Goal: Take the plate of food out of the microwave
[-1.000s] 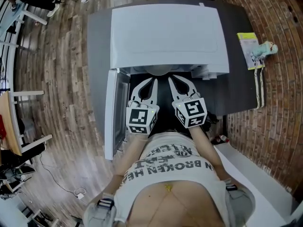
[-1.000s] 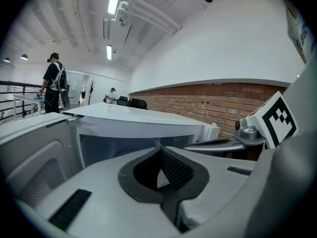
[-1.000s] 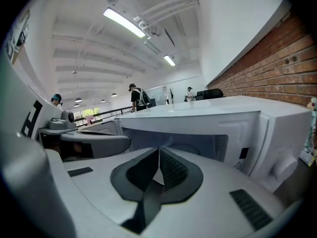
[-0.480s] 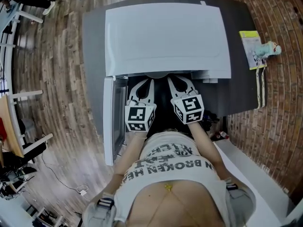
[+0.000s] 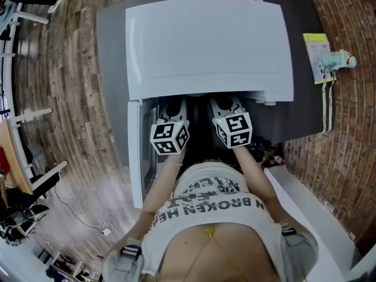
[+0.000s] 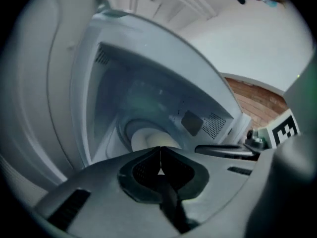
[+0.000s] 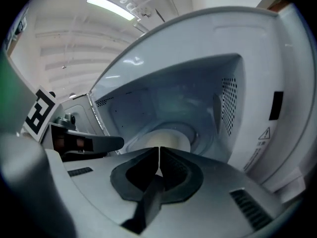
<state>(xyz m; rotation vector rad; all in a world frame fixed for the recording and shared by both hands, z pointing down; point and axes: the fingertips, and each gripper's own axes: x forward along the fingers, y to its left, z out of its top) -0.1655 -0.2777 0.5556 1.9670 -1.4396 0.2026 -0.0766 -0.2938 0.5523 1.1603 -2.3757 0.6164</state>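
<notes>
White sheet metal fills the middle of the head view: the boxy white microwave [image 5: 208,40] sits on a dark grey table [image 5: 305,98], and its white-framed door [image 5: 136,151] hangs open to the left. Below the front edge, the left gripper [image 5: 172,111] and the right gripper [image 5: 226,106] point side by side into the dark opening, with their marker cubes nearest the camera. The plate does not show from here.

In the left gripper view, the dark-padded jaws are pressed together with nothing between them. Beyond the tips, a round, cream-coloured plate [image 6: 148,137] rests on the glass turntable on the cavity floor, apart from the jaws. Something pale seems heaped on it, but the food cannot be made out.

In the right gripper view, these jaws are also pressed together and empty. The same plate [image 7: 167,137] lies ahead and slightly left, near the centre of the pale blue-grey cavity, clear of the perforated side wall.

The plate looks glazed and rigid, so it is probably smooth, slippery under the pads and breakable if dropped. With food on it, it should have some weight. The best hold is likely the near rim, taken on opposite sides by both grippers, and both would need to spread first. It should stay level so the load does not slide.
</notes>
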